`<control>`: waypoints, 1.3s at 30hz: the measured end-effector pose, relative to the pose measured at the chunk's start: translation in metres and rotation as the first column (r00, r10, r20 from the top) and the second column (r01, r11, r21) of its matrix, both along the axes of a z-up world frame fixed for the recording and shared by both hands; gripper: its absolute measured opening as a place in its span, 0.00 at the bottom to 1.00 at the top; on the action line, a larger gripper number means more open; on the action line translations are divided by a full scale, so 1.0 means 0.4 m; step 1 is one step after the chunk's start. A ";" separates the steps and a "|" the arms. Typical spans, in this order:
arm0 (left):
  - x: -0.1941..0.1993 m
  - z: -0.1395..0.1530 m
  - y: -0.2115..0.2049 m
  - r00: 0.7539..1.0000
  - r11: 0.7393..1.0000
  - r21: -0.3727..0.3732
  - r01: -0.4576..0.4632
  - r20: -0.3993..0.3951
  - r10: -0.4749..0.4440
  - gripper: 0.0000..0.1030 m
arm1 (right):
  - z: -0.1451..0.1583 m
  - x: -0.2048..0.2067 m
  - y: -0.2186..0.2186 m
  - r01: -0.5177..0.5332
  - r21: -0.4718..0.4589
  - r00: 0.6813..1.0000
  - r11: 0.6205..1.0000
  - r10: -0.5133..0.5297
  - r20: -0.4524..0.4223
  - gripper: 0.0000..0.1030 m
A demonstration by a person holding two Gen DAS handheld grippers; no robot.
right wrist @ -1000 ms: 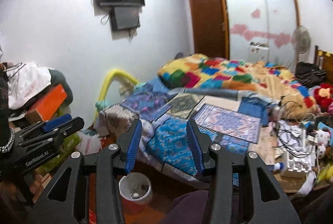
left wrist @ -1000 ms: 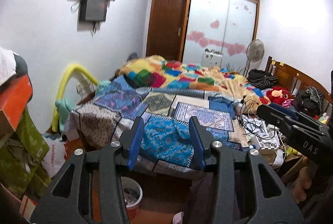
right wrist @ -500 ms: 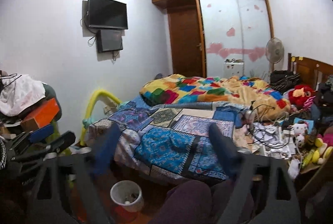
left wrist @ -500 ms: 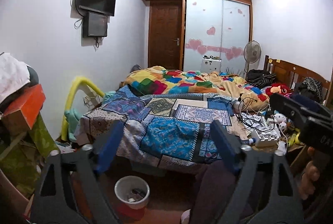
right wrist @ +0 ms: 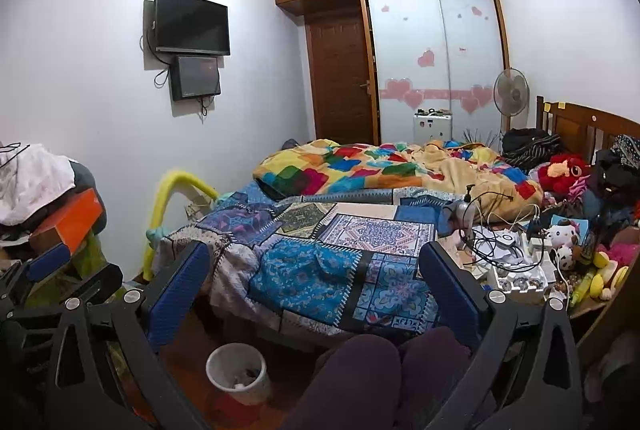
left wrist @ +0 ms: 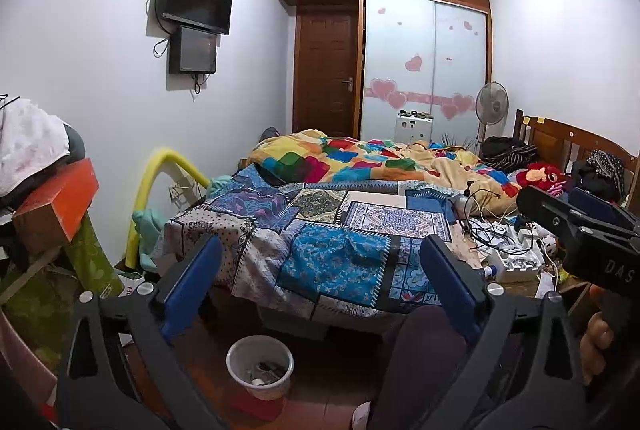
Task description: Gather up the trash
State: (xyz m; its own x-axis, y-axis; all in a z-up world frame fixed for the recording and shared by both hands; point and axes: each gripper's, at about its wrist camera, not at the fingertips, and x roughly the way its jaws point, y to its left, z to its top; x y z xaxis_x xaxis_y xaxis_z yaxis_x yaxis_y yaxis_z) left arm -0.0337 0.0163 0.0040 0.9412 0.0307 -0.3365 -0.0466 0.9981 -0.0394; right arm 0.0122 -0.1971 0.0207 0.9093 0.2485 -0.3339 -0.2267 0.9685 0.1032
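Note:
A white waste bin (left wrist: pixel 260 366) with some trash inside stands on the floor in front of the bed; it also shows in the right wrist view (right wrist: pixel 237 368). My left gripper (left wrist: pixel 320 250) is wide open and empty, held above the bin and facing the bed. My right gripper (right wrist: pixel 314 254) is wide open and empty, also facing the bed. The right gripper shows at the right edge of the left wrist view (left wrist: pixel 580 226). The left gripper shows at the left edge of the right wrist view (right wrist: pixel 60 270).
A bed (left wrist: pixel 360 214) with patchwork covers fills the middle. Cables, a power strip and small clutter (right wrist: pixel 508 254) lie on its right part, with plush toys (right wrist: pixel 564 170). Stacked boxes and cloth (left wrist: pixel 44 198) stand at left. My knees (right wrist: pixel 380 370) are below.
Both grippers opened from nearly closed to wide open. Both views pulled back and tilted up, showing more of the ceiling and room.

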 end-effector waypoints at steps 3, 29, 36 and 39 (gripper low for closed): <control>-0.008 -0.003 0.000 1.000 1.000 0.000 -0.003 0.005 0.003 0.98 | -0.001 -0.010 0.004 -0.005 -0.007 1.000 1.000 0.005 0.007 1.00; -0.015 -0.005 0.003 1.000 1.000 -0.006 -0.009 0.003 0.009 1.00 | -0.001 -0.025 0.009 -0.015 -0.025 1.000 1.000 0.015 0.001 1.00; -0.017 -0.009 0.002 1.000 1.000 -0.010 -0.010 -0.002 0.010 1.00 | -0.004 -0.023 0.002 -0.023 -0.027 1.000 0.999 0.023 -0.002 1.00; -0.021 -0.014 -0.006 1.000 1.000 -0.011 -0.014 -0.006 0.013 1.00 | -0.007 -0.022 -0.001 -0.026 -0.027 1.000 0.999 0.026 -0.004 1.00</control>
